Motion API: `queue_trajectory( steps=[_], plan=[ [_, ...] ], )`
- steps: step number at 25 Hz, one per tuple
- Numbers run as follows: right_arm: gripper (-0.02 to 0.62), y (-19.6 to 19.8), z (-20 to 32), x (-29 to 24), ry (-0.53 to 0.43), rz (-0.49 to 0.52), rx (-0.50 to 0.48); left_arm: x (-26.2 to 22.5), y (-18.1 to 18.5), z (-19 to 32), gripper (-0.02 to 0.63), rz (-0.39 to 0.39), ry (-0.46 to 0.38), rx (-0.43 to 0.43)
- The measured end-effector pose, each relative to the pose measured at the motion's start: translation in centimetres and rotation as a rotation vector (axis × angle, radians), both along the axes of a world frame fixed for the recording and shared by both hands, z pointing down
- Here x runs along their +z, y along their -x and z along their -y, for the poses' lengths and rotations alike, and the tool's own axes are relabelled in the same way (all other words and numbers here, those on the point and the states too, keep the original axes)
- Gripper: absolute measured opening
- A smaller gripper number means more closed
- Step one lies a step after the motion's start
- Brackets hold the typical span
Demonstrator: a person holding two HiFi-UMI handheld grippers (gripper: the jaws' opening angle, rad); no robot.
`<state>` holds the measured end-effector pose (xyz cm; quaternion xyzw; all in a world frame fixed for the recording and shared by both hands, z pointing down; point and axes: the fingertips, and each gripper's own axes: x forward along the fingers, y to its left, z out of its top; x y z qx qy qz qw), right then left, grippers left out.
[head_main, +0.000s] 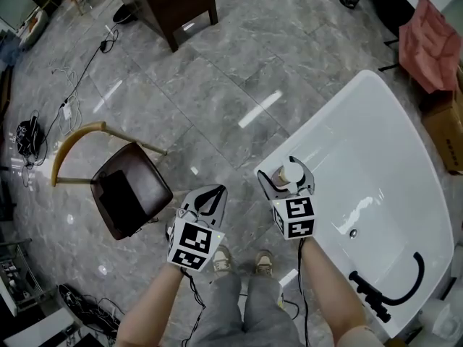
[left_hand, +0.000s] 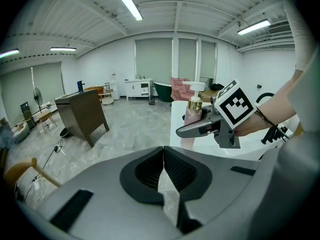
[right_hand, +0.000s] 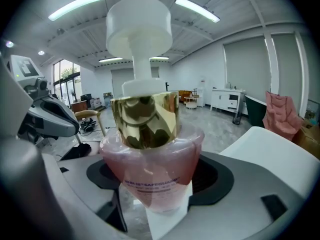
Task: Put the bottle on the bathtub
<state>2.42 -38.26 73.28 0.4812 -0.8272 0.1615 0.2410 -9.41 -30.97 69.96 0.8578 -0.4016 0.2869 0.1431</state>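
Two grey plastic grippers, each with a marker cube. Left gripper (left_hand: 163, 155): dark ribbed pads, jaws pressed together, nothing between them. Right gripper (right_hand: 155, 196): jaws clamped on the lower body of the bottle (right_hand: 150, 156). The bottle is upright, rounded clear pink plastic with a printed label, a shiny gold collar and a white pump head with a flat round top. In the head view it sits over the near corner of the bathtub (head_main: 391, 143), at the rim; contact with the rim cannot be told. Bathtub is glossy white, smooth, with rounded corners and a small metal drain inside; a curved black hose (head_main: 409, 284) lies on its near end. Floor (head_main: 217, 85) is polished grey marble-look tile with glare. To the left stands a chair (head_main: 126, 190) with a dark brown seat and a curved wooden back. Farther off are a dark wooden cabinet (head_main: 177, 2), a pink cloth (head_main: 430, 42) and a cardboard box (head_main: 445, 129).
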Motion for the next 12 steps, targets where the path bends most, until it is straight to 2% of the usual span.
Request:
queue_trajectory(
  steps=[4,12],
  plan=[
    [0.407,-0.1,-0.3,-1.2,0.035,0.015,-0.003,-2.0,0.1,0.4,0.02,0.003,-0.013,0.001],
    [0.413,-0.6,-2.3,-7.2,0.053,0.038,0.005,-7.3,0.1,0.3,0.02,-0.05,-0.04,-0.032]
  ],
)
